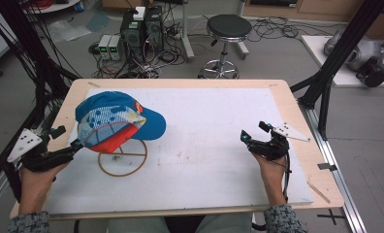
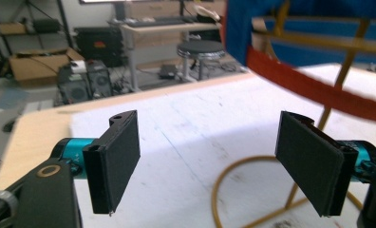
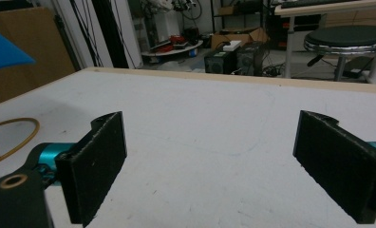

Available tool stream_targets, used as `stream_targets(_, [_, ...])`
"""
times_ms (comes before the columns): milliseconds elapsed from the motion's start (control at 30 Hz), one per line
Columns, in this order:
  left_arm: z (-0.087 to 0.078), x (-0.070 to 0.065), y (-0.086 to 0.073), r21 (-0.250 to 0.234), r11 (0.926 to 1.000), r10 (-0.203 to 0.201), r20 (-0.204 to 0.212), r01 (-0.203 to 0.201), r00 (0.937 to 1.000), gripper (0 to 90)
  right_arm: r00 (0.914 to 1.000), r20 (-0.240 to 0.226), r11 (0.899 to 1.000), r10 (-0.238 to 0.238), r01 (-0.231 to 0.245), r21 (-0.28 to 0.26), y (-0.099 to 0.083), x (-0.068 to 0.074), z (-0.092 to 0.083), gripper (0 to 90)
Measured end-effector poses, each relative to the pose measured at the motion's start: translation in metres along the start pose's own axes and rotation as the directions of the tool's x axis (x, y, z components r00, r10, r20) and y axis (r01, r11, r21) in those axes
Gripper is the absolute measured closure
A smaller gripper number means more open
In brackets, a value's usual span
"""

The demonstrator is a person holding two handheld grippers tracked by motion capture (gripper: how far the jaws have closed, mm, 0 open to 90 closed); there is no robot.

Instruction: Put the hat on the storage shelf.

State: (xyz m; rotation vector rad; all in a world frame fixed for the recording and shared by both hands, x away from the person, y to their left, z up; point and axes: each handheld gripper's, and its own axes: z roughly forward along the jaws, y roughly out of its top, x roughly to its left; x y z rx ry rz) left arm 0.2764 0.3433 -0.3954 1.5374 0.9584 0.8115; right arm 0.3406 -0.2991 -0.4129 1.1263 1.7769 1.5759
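A blue cap (image 1: 117,119) with an orange band sits on a gold wire stand (image 1: 122,160) on the left part of the white board (image 1: 209,121). My left gripper (image 1: 72,146) lies low on the board just left of the cap, pointing at its back rim, open with nothing between the pads. In the left gripper view the cap (image 2: 319,28) and the stand's ring (image 2: 233,175) are just ahead of the open left gripper (image 2: 214,161). My right gripper (image 1: 253,132) rests at the right of the board, open and empty. In the right gripper view the right gripper (image 3: 210,161) faces bare board.
The board lies on a wooden table (image 1: 296,111). Black frame posts (image 1: 335,63) stand at both sides of the table. A stool (image 1: 227,29) and computer cases (image 1: 141,29) with cables are on the floor beyond the far edge.
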Motion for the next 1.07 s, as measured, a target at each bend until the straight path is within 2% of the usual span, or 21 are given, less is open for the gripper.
stream_targets(100, [0.006,-0.001,-0.008,0.024,0.9997,-0.003,0.011,0.002,0.9999,23.2,0.9999,0.005,1.0,0.01,-0.01,-0.003,0.0,-0.001,-0.003,9.8])
stream_targets(267, [0.012,-0.001,-0.014,0.035,0.9993,-0.012,0.011,0.012,0.9999,22.2,0.9999,0.01,1.0,0.007,-0.008,0.002,-0.001,-0.001,-0.004,9.7])
stream_targets(433, [0.018,-0.002,-0.016,0.038,0.9992,-0.012,0.018,0.012,0.9998,22.2,0.9998,0.017,1.0,0.003,-0.003,-0.004,-0.002,-0.002,-0.007,9.7])
stream_targets(633, [0.021,-0.004,-0.017,0.049,0.9988,-0.006,0.027,0.004,0.9996,21.9,0.9996,0.019,1.0,0.02,-0.02,-0.004,-0.002,-0.004,-0.009,9.7])
stream_targets(1067, [0.023,-0.004,-0.018,0.059,0.9982,-0.006,0.033,0.004,0.9994,21.5,0.9998,0.017,1.0,0.008,-0.008,0.001,-0.003,-0.003,-0.008,9.7])
